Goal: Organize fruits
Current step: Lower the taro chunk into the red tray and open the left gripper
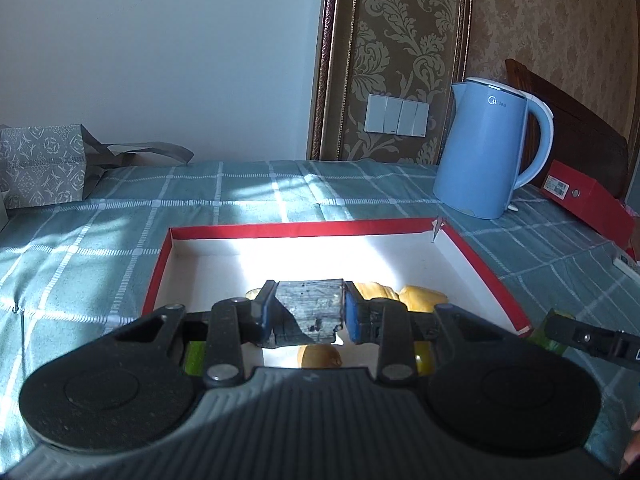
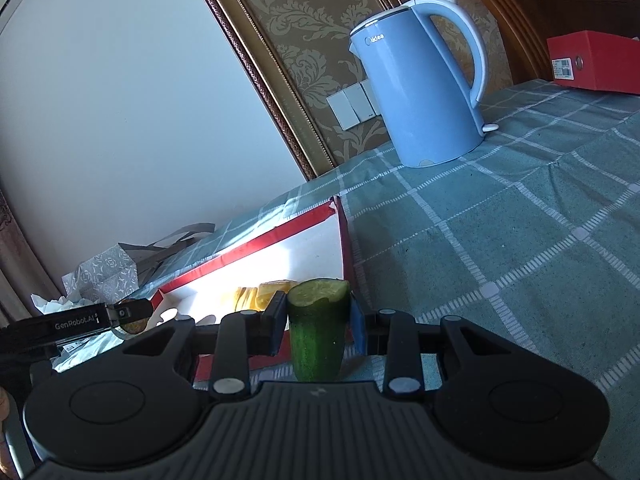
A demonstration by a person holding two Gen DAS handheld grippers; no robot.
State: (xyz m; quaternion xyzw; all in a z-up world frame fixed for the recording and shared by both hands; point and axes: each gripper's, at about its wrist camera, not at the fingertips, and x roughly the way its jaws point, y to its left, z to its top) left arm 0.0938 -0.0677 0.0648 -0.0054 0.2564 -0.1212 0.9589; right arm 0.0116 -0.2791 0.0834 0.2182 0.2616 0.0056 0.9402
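My left gripper [image 1: 306, 312] is shut on a dark grey, rough-skinned chunk of fruit [image 1: 312, 308] and holds it above a red-rimmed white box [image 1: 280, 230]. Yellow fruit pieces [image 1: 416, 298] and a round yellowish fruit [image 1: 320, 356] lie in the box. My right gripper [image 2: 320, 322] is shut on a green cucumber piece [image 2: 318, 328] with a pale cut top, held upright at the box's right edge [image 2: 345, 240]. The yellow pieces [image 2: 264, 294] also show in the right wrist view. The right gripper's finger [image 1: 576, 334] shows at the left view's right edge.
A blue electric kettle [image 1: 484, 148] stands behind the box on the green checked tablecloth [image 1: 80, 248]. A grey patterned paper bag [image 1: 40, 168] is at far left. A red carton [image 1: 588, 196] lies at far right by a wooden headboard.
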